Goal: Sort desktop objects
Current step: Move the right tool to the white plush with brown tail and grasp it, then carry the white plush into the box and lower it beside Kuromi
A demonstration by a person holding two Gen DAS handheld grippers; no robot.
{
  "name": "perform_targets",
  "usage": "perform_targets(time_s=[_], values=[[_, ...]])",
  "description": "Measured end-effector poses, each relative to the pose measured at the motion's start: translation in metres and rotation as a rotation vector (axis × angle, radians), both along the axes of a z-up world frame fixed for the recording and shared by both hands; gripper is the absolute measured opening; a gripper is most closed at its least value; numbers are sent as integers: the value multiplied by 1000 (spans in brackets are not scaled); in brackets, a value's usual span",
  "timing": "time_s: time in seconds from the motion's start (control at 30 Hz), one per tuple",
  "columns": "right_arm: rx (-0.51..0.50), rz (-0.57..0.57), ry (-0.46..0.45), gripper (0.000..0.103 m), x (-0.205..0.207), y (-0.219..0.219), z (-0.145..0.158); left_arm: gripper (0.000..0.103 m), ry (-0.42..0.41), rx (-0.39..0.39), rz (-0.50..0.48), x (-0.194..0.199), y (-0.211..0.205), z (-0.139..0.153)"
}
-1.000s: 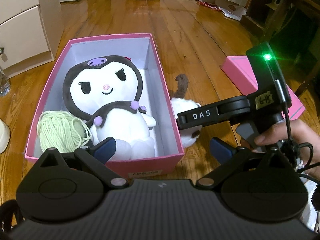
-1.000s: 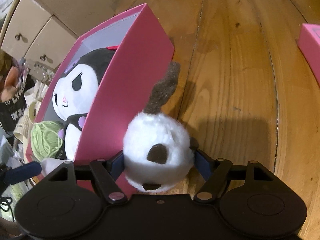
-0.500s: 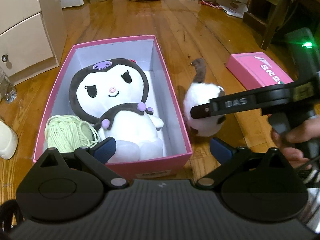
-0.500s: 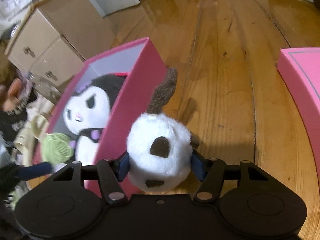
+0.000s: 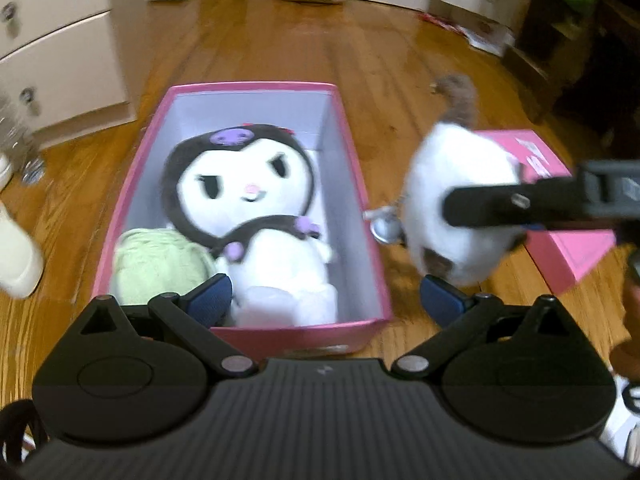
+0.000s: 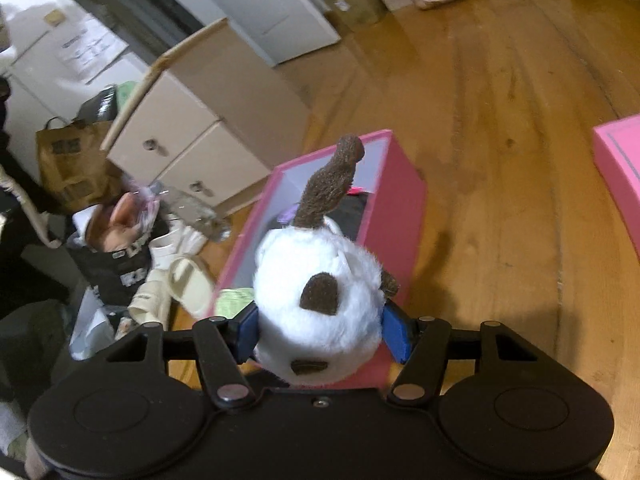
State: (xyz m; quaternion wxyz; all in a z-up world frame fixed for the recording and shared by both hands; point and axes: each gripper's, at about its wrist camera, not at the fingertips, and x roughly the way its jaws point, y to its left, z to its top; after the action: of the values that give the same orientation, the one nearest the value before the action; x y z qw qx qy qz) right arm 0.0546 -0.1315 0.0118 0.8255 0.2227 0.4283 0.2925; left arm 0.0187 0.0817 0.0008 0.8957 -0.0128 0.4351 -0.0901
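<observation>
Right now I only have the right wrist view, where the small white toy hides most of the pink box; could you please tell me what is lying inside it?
Observer: A black-and-white doll fills the middle of the pink box, and a green ball of yarn sits in the near left corner.
Operator: Thank you. Is any of the box floor bare?
Observer: Only a strip at the far end, behind the doll's head.
Operator: And where is the left gripper?
Observer: The left gripper hangs open and empty over the near end of the box.
</observation>
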Motion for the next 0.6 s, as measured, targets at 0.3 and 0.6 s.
perform_targets(time_s=[0.3, 0.6], values=[[-57, 43, -45, 67, 2, 29, 18, 101, -105, 37, 41, -4, 15, 13], [-151, 110, -15, 67, 15, 59, 11, 101, -42, 30, 88, 6, 36, 0]])
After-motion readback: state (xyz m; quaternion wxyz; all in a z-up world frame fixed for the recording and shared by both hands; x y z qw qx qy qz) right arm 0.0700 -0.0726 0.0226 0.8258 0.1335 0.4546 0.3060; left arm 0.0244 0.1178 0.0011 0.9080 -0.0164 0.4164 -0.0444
